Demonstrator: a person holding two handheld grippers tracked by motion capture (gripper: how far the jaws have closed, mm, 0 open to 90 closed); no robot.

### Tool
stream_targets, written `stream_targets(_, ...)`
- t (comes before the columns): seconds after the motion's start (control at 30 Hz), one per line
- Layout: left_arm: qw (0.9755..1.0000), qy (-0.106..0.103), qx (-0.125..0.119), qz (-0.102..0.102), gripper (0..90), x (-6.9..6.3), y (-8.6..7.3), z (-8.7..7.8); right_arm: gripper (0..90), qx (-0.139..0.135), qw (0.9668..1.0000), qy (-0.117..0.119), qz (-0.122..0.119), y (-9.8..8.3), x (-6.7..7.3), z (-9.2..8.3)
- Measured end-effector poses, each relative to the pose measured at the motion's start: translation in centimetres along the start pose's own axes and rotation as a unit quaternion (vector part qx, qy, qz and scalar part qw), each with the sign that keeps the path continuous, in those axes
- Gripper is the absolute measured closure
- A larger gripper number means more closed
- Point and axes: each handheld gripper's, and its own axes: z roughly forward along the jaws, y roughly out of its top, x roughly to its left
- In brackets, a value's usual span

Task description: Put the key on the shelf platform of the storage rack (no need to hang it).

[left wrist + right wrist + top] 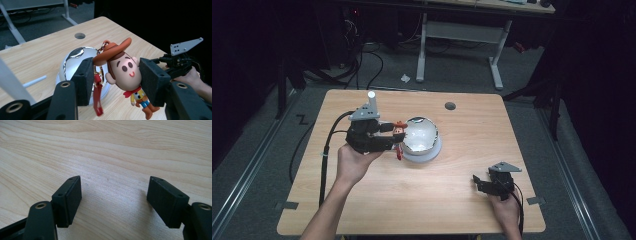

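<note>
My left gripper (pixel 394 136) is shut on a cowboy figure keychain (pixel 126 72), its pads (pixel 84 80) pressing the big head under an orange hat. The small body, a red strap (pixel 97 100) and a gold ring dangle below, off the table. Just beyond it a shiny metal bowl (pixel 422 134) stands on a pale round plate (pixel 424 156). My right gripper (pixel 480 182) rests low at the table's near right, also visible in the left gripper view (pixel 175 66). In the right gripper view it (pixel 113 200) stands open with only bare wood between the jaws.
The wooden table (pixel 462 200) has a round cable hole (pixel 450 106) near its far edge. A thin white stick (pixel 35 81) lies on the table left of the bowl. A white-legged desk (pixel 462 30) and cables on the floor (pixel 367 65) lie beyond.
</note>
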Motion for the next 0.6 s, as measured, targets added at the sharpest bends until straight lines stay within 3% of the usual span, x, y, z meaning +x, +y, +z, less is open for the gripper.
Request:
stream_targets(0.23, 0.9999, -0.011, -0.003, 0.005, 47.9, -0.1, 1.2, 1.1, 28.3, 0.000, 1.0000, 0.000, 0.000, 0.0, 0.0, 0.0)
stream_targets(0.6, 0.9999, -0.008, -0.006, 0.007, 47.9, 0.3, 2.5, 2.9, 28.2, 0.000, 1.0000, 0.000, 0.000, 0.0, 0.0, 0.0)
